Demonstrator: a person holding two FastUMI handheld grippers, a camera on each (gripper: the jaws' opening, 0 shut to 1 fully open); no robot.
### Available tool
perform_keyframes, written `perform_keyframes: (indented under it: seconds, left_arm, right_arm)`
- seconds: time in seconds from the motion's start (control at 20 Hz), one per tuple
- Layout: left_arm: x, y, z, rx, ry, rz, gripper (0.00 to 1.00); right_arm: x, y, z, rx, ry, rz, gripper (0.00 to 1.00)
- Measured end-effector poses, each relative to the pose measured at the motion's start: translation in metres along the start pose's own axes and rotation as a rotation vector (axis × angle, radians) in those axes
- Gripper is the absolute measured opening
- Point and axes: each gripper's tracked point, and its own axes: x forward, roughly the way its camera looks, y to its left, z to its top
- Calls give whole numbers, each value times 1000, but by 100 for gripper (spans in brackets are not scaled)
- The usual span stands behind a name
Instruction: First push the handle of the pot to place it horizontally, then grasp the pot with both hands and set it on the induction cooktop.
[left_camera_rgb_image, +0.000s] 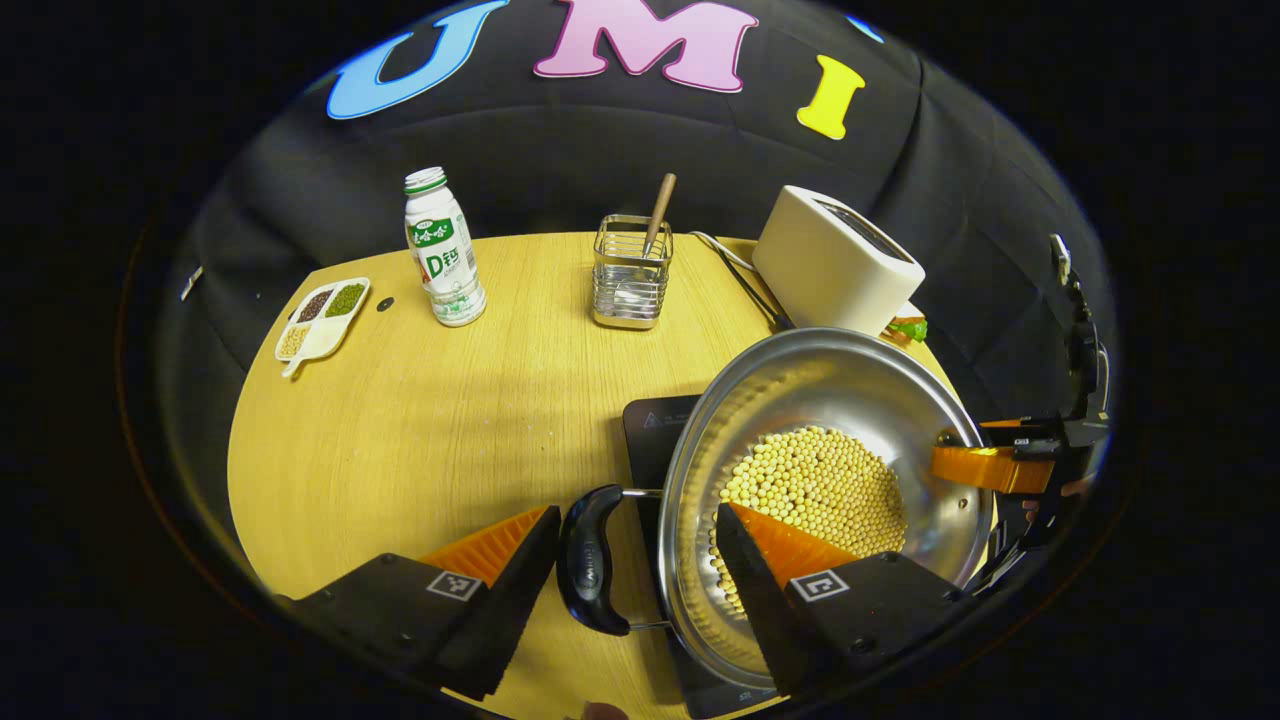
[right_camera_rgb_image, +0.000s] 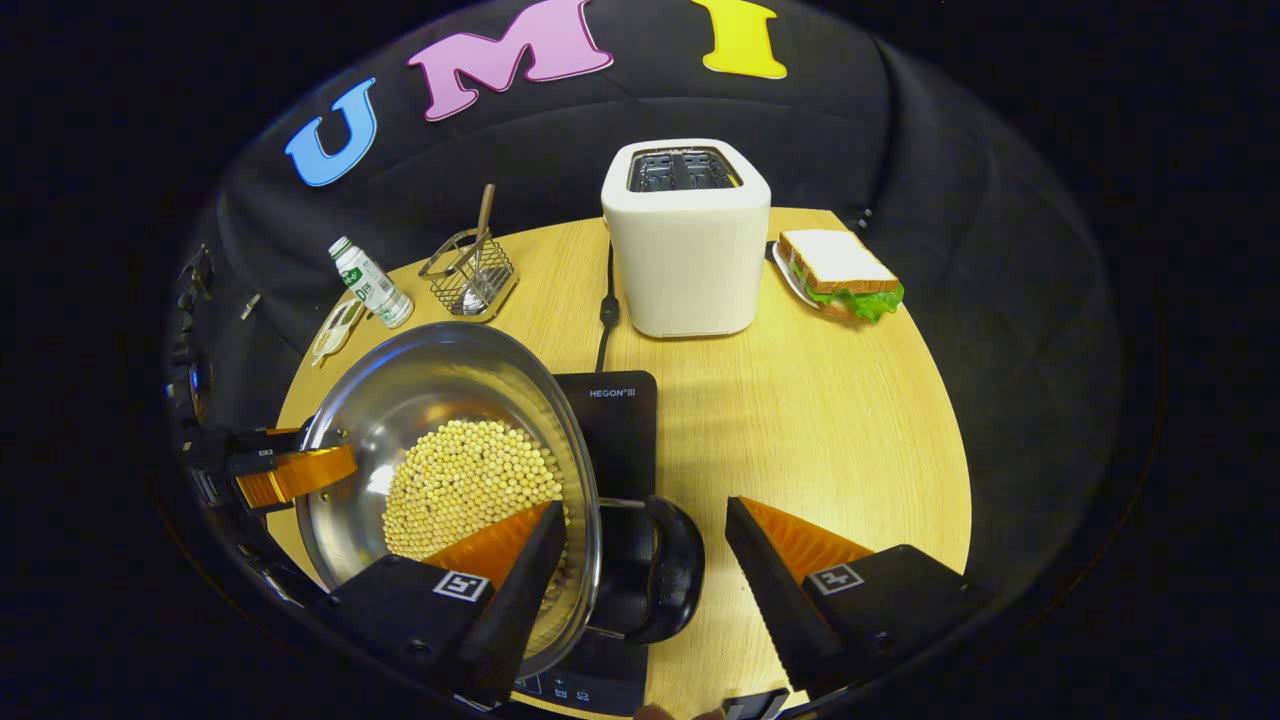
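Note:
A steel pot (left_camera_rgb_image: 800, 385) holding soybeans (left_camera_rgb_image: 820, 480) lies over the black induction cooktop (left_camera_rgb_image: 652, 425); whether it rests on it I cannot tell. In the left gripper view, my left gripper (left_camera_rgb_image: 635, 512) is open and straddles one black side handle (left_camera_rgb_image: 588, 560), with one finger outside the handle and the other inside the pot. The right gripper (left_camera_rgb_image: 1000, 465) shows at the far rim. In the right gripper view, my right gripper (right_camera_rgb_image: 644, 506) is open around the other handle (right_camera_rgb_image: 675, 565) of the pot (right_camera_rgb_image: 430, 385), above the cooktop (right_camera_rgb_image: 620, 420). The left gripper (right_camera_rgb_image: 290, 470) shows at the opposite rim.
On the round wooden table (left_camera_rgb_image: 420, 420) stand a milk bottle (left_camera_rgb_image: 443, 250), a wire utensil holder (left_camera_rgb_image: 630, 270), a white toaster (right_camera_rgb_image: 688, 240) with its cord, and a divided dish of beans (left_camera_rgb_image: 322, 315). A sandwich (right_camera_rgb_image: 840, 272) lies on a plate at the far right.

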Motion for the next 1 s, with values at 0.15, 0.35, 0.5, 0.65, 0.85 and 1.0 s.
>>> perform_keyframes:
  seconds: [0.15,0.35,0.5,0.65,0.85,1.0]
  left_arm:
    - [-8,-2,3,-11,-12,2,96]
    - [-31,-4,8,0,-56,15,96]
    - [-60,-6,17,31,-138,42,96]
    - [-95,-12,31,8,-244,47,96]
    - [-148,-22,41,-55,-389,47,96]
    - [-186,-21,44,-80,-472,58,95]
  right_arm:
    - [-9,1,4,4,-27,-7,99]
    - [-31,10,9,-2,-100,-22,99]
    - [-56,17,20,0,-179,-36,99]
    - [-91,20,37,-4,-282,-58,99]
    - [-152,32,63,-55,-451,-93,99]
    - [-198,42,79,-61,-564,-96,99]
